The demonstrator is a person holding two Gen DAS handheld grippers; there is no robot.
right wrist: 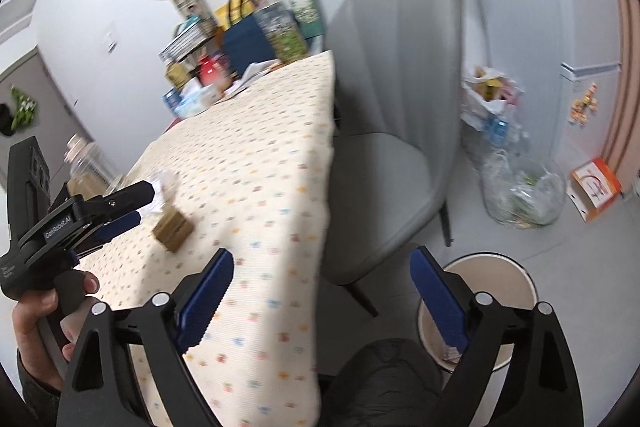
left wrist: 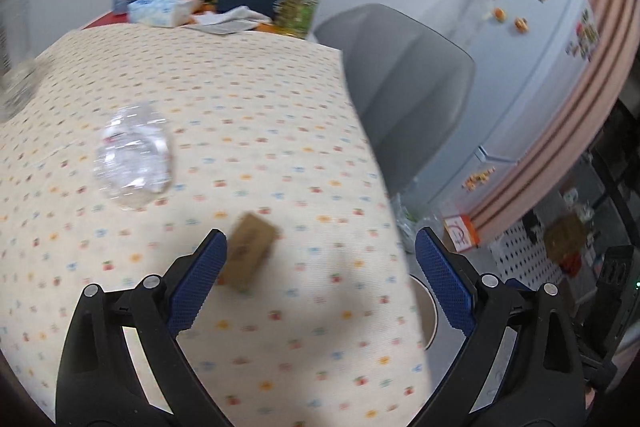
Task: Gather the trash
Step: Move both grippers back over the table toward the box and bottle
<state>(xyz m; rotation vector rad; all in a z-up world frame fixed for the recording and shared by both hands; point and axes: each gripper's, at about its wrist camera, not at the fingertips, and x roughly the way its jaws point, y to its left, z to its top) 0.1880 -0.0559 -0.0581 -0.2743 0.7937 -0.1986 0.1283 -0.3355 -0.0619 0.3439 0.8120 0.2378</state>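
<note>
The small brown cardboard box [left wrist: 250, 250] is motion-blurred, its printing unreadable. The crumpled clear plastic wrapper [left wrist: 134, 155] smears into the dotted tablecloth [left wrist: 248, 115]. A clear glass jar [left wrist: 16, 67] is cut by the left edge. The round beige waste bin [right wrist: 486, 281] sits partly hidden behind the right gripper's blue fingers [right wrist: 438, 301].

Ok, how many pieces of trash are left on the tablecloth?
2. A small brown box lies just ahead of the open left gripper, and a crumpled clear plastic wrapper lies farther in, to its left. The clutter at the far end may hide more.
</note>
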